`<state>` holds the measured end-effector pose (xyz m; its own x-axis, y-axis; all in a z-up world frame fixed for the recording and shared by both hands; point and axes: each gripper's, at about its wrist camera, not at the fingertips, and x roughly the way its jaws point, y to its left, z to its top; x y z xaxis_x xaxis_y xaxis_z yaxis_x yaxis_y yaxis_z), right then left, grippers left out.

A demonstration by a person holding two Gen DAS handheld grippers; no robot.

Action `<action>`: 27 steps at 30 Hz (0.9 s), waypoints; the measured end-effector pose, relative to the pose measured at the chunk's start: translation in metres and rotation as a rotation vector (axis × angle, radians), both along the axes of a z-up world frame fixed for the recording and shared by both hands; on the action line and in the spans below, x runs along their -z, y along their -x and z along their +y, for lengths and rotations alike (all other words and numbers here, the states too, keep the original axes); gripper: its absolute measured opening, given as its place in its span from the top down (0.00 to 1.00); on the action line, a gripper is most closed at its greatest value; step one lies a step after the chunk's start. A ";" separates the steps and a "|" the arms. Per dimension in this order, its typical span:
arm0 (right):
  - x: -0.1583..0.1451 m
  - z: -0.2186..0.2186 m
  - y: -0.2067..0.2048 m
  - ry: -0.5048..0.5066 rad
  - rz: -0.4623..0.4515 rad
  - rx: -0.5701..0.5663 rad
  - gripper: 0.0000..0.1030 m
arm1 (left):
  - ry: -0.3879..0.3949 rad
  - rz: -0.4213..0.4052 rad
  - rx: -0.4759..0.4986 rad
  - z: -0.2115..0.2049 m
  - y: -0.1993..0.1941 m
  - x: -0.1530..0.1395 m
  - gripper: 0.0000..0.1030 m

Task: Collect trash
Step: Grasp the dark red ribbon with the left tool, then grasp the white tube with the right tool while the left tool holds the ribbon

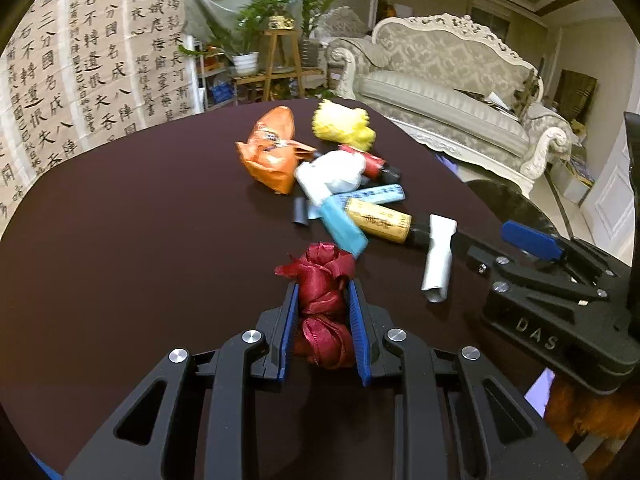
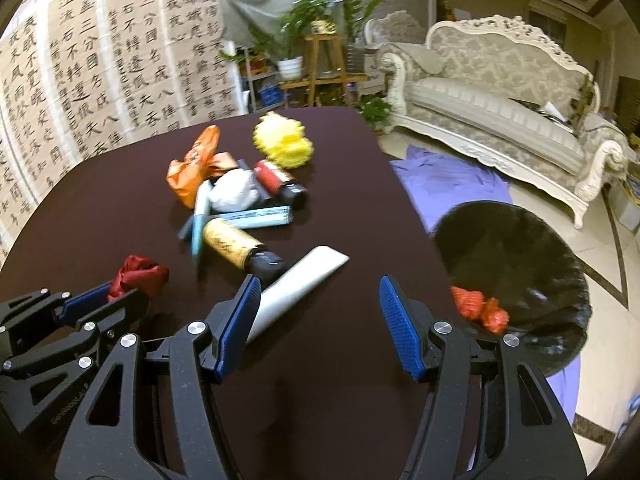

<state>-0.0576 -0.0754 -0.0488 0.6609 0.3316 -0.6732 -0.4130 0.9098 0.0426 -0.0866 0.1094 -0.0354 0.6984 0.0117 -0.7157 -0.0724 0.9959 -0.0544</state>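
- The left gripper (image 1: 322,326) is clamping a crumpled dark red ribbon (image 1: 322,300) between its blue pads (image 1: 289,332), low over the near part of the dark surface (image 1: 120,240); no earlier view is given to show how the jaws got there
- In the right wrist view the same red ribbon (image 2: 138,276) is showing at the near left, with the left gripper (image 2: 100,292) closed around it
- The right gripper (image 2: 320,320) is standing open with nothing between its pads, hovering over bare surface (image 2: 340,360) at the near right
- A white tube (image 2: 296,288) is lying flat just beside the right gripper's left pad, angled toward the far right
- The rest of the trash is sitting in a loose pile at the middle of the surface: an orange wrapper (image 2: 192,168), a yellow fluffy piece (image 2: 284,144), a white crumpled wad (image 2: 234,190), a red and black cylinder (image 2: 278,180), a pale blue flat packet (image 2: 256,216) and a yellow bottle with a black cap (image 2: 236,246)
- The yellow bottle is lying touching the blue packet, its cap pointing toward the white tube
- A bin lined with a black bag (image 2: 516,264) is standing on the floor to the right of the surface, beyond its edge
- Orange-red crumpled pieces (image 2: 478,306) are lying inside the bin at its near rim
- A pale sofa (image 2: 500,92) is standing at the far right, with potted plants (image 2: 312,24) at the far middle
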 end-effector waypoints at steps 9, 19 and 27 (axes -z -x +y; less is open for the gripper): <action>0.019 0.008 -0.005 0.104 0.056 0.018 0.42 | 0.016 -0.001 -0.034 0.018 -0.004 0.003 0.75; 0.018 0.001 -0.011 0.091 0.056 0.014 0.51 | 0.023 0.002 -0.019 0.015 -0.010 0.006 0.75; 0.020 0.001 -0.011 0.076 0.065 -0.020 0.85 | 0.022 -0.003 -0.025 0.013 -0.013 0.004 0.75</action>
